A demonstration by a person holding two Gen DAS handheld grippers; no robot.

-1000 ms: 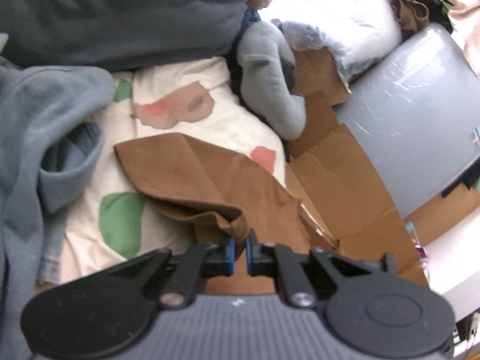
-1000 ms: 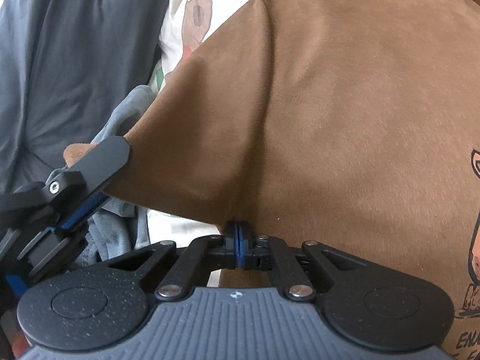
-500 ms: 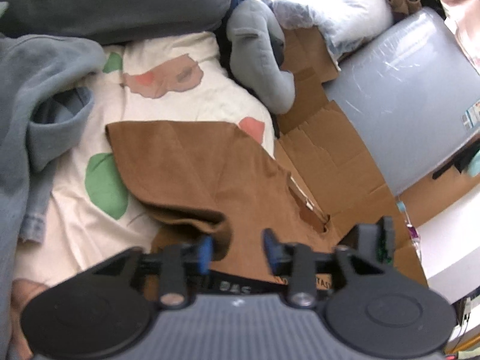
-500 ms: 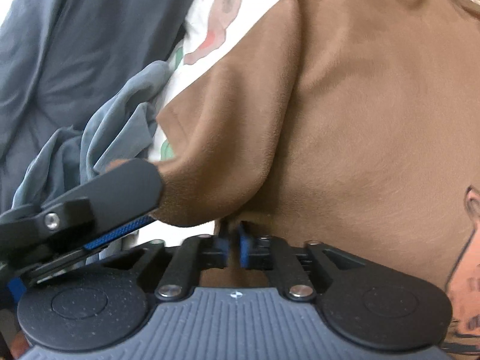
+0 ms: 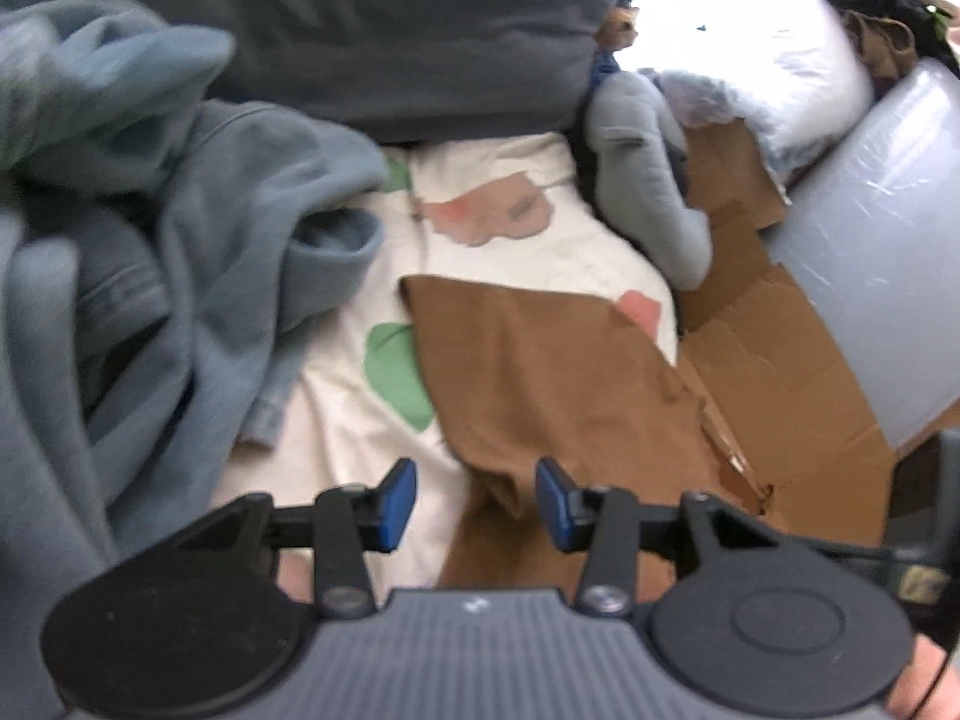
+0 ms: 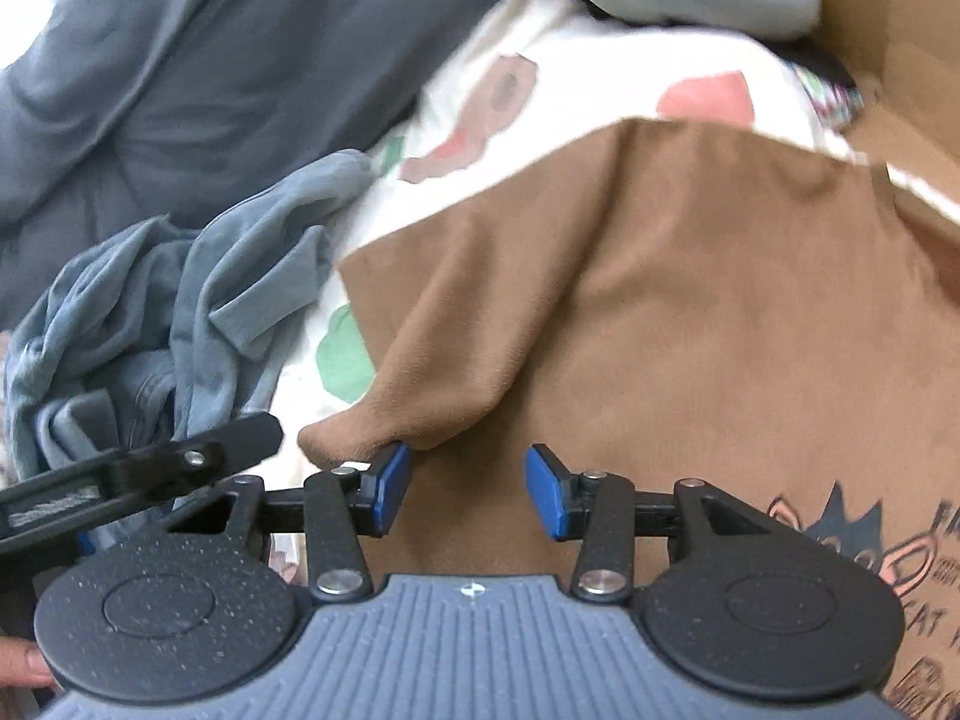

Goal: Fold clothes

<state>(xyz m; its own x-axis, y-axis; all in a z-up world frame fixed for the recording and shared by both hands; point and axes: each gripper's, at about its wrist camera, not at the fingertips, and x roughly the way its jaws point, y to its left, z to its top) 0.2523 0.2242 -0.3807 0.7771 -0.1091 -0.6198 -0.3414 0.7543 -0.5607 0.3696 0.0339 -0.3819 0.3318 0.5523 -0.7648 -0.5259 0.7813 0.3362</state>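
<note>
Blue-grey sweatshirt (image 5: 180, 228) heaped at left. Left gripper (image 5: 475, 503) jaws wide, empty, over patterned sheet (image 5: 516, 252). Brown T-shirt (image 5: 540, 372) lies flat on sheet, centre. Right gripper (image 6: 468, 495) jaws wide, empty, above T-shirt; a fold touches its left pad (image 6: 393, 477). Cardboard (image 5: 780, 372) right.

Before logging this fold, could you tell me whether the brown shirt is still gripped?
Released. Both the left gripper and right gripper stand open, and the brown shirt lies loose.

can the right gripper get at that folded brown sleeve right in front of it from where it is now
Probably yes. The right gripper is open, and the sleeve of the brown shirt lies just ahead, its tip by the left finger. Nothing covers it; the left gripper is off to the side.
</note>
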